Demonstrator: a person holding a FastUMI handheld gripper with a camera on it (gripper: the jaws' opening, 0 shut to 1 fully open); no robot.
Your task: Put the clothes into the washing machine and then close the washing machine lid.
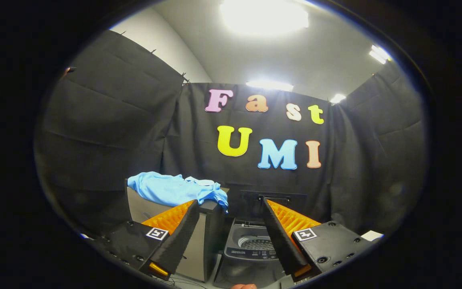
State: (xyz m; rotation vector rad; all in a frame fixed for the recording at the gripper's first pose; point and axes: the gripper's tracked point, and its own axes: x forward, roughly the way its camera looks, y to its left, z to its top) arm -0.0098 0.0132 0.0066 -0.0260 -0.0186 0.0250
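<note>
In the gripper view, the gripper [231,206] has its two fingers spread wide apart, with nothing between them but open air. Taking the washing machine [251,251] as the landmark: it is a small top-loading washing machine standing low, seen through the gap between the fingers and beyond their tips. Its lid [273,204] is raised upright at the back of the machine, against the black cloth wall, and the round perforated drum [257,243] lies open below it, with a strip of controls along the front edge of the top. Just to the left of the washing machine stands a taller boxy cabinet [197,249] with a dark top. On top of that cabinet, higher than the machine's opening, lies the light blue shirt [175,190], crumpled, one edge drooping over the cabinet's corner nearest the machine. The left finger's tip sits in front of the shirt's lower edge; whether it touches cannot be told. Below the machine, a fingertip of a person [244,286] peeks in.
</note>
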